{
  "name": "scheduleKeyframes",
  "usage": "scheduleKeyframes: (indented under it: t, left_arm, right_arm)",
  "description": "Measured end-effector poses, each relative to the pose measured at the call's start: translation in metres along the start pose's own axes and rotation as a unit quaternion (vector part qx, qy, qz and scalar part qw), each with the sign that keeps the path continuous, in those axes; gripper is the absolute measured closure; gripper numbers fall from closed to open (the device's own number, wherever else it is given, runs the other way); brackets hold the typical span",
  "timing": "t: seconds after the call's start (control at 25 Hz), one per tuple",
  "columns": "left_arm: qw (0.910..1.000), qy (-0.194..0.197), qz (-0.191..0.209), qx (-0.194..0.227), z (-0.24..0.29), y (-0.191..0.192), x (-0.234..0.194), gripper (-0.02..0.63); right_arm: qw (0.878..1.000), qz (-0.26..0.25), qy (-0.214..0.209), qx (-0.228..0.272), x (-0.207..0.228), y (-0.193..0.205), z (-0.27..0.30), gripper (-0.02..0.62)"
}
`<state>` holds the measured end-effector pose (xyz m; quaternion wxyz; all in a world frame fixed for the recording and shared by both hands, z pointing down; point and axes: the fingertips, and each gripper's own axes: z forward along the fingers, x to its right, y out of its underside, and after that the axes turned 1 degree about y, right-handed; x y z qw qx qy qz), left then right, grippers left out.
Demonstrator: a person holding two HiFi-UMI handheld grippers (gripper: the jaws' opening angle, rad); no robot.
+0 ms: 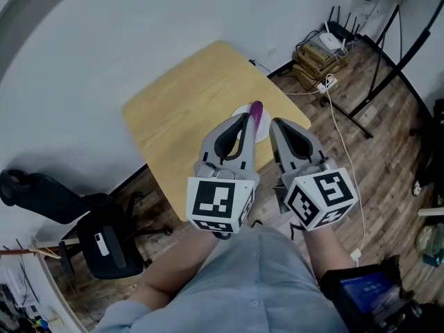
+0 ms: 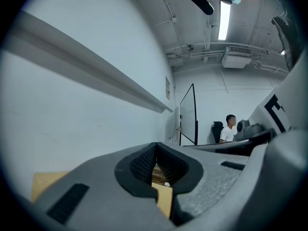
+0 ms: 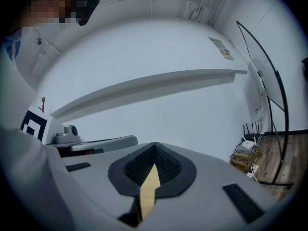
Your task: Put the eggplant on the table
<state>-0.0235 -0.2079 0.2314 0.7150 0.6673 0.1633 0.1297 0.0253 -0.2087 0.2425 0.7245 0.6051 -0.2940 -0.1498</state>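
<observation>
A pale wooden bench (image 1: 180,109) with rounded corners stands against a white wall on plank flooring. The glossy purple eggplant (image 1: 256,111) lies on a small round white plate (image 1: 263,132) by the bench's right edge. The left tongs (image 1: 244,118) hide its lower end and much of the plate, and the right tongs (image 1: 277,123) are just beside. Both are closed and empty. A black office chair (image 1: 97,238) stands off the left corner, and a white router on cardboard boxes (image 1: 320,53) lies beyond the far corner.
</observation>
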Motion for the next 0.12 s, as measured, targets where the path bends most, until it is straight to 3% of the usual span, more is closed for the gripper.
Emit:
scheduleKeyframes:
  t: [0.12]
  left_arm:
    - [1.0, 0.001, 0.002, 0.0, 0.0054, -0.0005, -0.0035, 0.6]
  right_arm:
    - [1.0, 0.002, 0.001, 0.001, 0.0035, -0.0002, 0.0059, 0.595]
